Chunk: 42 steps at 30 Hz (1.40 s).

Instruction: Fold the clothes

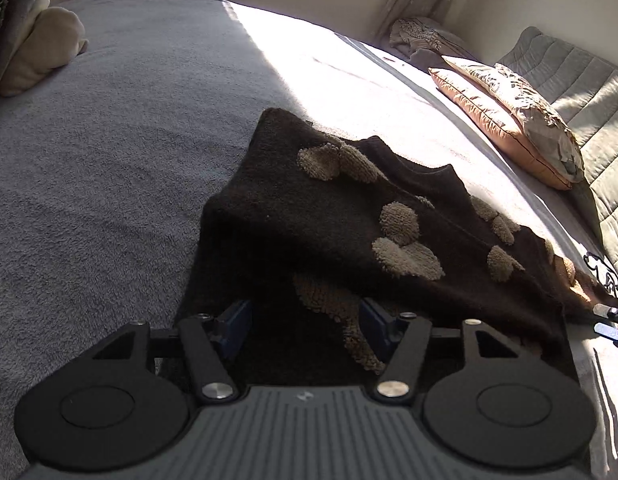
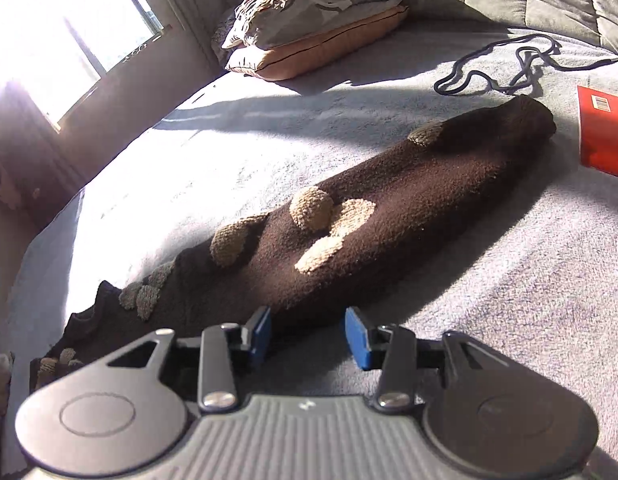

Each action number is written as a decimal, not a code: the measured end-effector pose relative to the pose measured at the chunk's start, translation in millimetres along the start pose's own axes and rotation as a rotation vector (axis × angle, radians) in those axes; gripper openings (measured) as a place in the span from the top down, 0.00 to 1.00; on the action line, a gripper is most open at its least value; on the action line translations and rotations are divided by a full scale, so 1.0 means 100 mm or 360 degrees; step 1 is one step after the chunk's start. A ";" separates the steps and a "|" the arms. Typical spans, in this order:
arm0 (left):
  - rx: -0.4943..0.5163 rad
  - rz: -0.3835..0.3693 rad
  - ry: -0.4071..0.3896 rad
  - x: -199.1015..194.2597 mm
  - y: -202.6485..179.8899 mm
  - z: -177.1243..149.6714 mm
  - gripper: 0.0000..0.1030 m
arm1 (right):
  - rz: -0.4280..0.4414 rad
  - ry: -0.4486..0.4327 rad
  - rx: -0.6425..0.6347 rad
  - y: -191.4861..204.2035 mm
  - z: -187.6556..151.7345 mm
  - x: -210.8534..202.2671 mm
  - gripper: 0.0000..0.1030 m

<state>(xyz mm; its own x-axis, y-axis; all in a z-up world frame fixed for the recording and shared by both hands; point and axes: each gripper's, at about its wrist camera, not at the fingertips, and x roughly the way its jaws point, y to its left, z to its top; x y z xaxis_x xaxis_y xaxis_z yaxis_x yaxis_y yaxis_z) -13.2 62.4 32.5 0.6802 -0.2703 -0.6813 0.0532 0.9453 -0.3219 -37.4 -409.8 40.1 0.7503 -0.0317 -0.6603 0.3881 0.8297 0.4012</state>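
A dark brown fleece sweater (image 1: 309, 208) with tan fuzzy patches lies on the grey bed blanket (image 1: 109, 160), one part folded over itself. My left gripper (image 1: 305, 320) hovers at its near edge, blue pads apart, with the fabric lying beneath the gap and neither pad pressing on it. In the right wrist view a long sleeve of the sweater (image 2: 409, 200) stretches away to the upper right. My right gripper (image 2: 309, 334) stands open at the sleeve's near edge and holds nothing. Its fingertips (image 1: 607, 312) show at the right edge of the left wrist view.
Two stacked pillows (image 2: 309, 36) and a grey quilt (image 1: 581, 92) lie at the head of the bed. A pile of folded clothes (image 1: 29, 48) sits far left. A black cord (image 2: 501, 64) and a red box (image 2: 605, 136) lie beyond the sleeve. Strong sunlight comes from the window (image 2: 69, 32).
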 end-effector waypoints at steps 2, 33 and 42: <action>-0.0005 0.0001 0.0006 0.03 0.02 -0.01 0.39 | 0.0046 -0.0025 -0.0214 0.21 -0.08 -0.05 0.58; -0.0076 0.0002 -0.0024 0.02 -0.03 -0.01 0.31 | -0.0090 -0.0084 0.0741 -0.87 0.25 0.07 0.30; -0.0115 -0.0029 -0.0012 0.03 0.03 0.01 0.31 | -0.0229 -0.0286 0.0668 -0.87 0.39 0.30 0.30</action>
<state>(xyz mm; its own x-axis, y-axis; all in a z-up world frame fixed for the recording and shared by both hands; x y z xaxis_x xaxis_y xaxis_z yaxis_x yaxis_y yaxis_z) -10.3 64.4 30.3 0.6852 -0.2855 -0.6701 0.0128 0.9246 -0.3808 -27.9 -504.6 10.6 0.7393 -0.2565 -0.6226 0.6498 0.5144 0.5596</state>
